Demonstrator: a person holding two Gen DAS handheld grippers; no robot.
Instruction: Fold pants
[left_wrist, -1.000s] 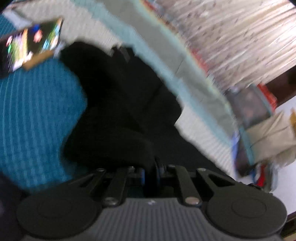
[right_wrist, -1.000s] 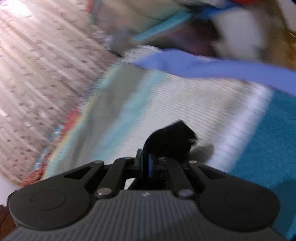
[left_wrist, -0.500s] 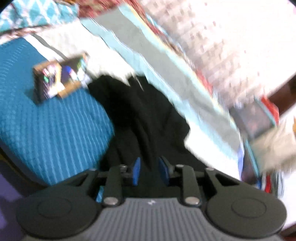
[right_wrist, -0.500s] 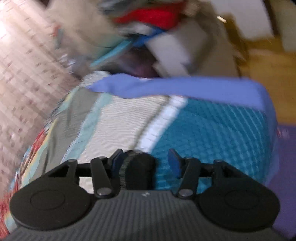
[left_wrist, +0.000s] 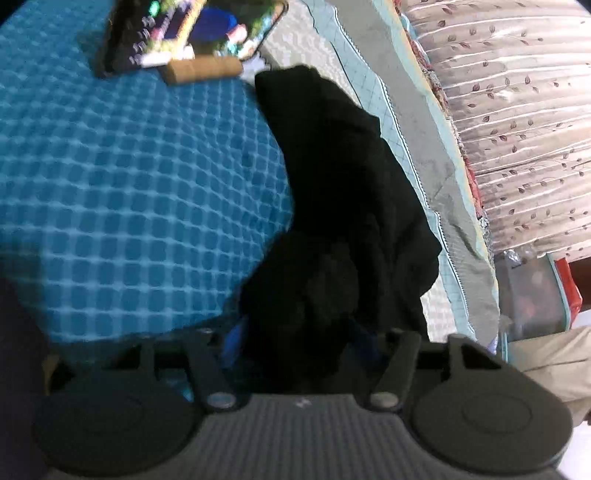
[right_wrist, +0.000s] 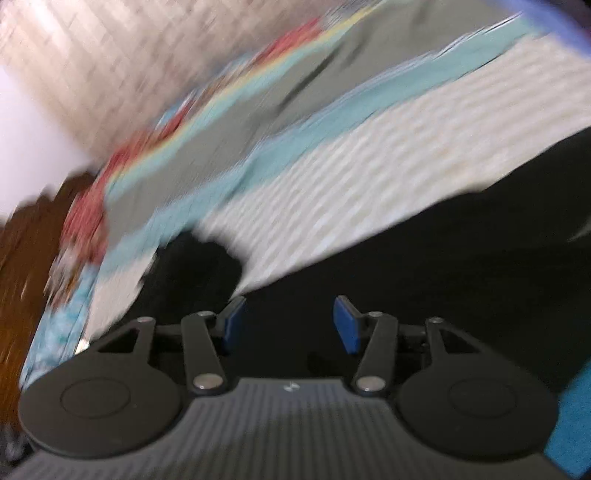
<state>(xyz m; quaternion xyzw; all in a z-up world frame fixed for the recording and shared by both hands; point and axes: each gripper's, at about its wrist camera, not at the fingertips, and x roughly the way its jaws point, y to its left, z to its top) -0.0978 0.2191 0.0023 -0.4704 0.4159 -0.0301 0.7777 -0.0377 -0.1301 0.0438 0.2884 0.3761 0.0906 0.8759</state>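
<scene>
Black pants (left_wrist: 343, 192) run down mid-frame across the bed (left_wrist: 122, 177); my left claw (left_wrist: 295, 343) gapes around a bunched fold, right claw (right_wrist: 290, 325) gapes empty above cloth. I'd pinch one clean edge.

One garment, one phone, two grippers.

One pair of crumpled black pants (left_wrist: 343, 206), one lit phone (left_wrist: 192, 33) on one wooden stand (left_wrist: 203, 70) at far left, one teal checked blanket (left_wrist: 122, 177), one patterned curtain (left_wrist: 517, 122) at right, two black grippers: left gripper (left_wrist: 295, 339), right gripper (right_wrist: 290, 323).
</scene>
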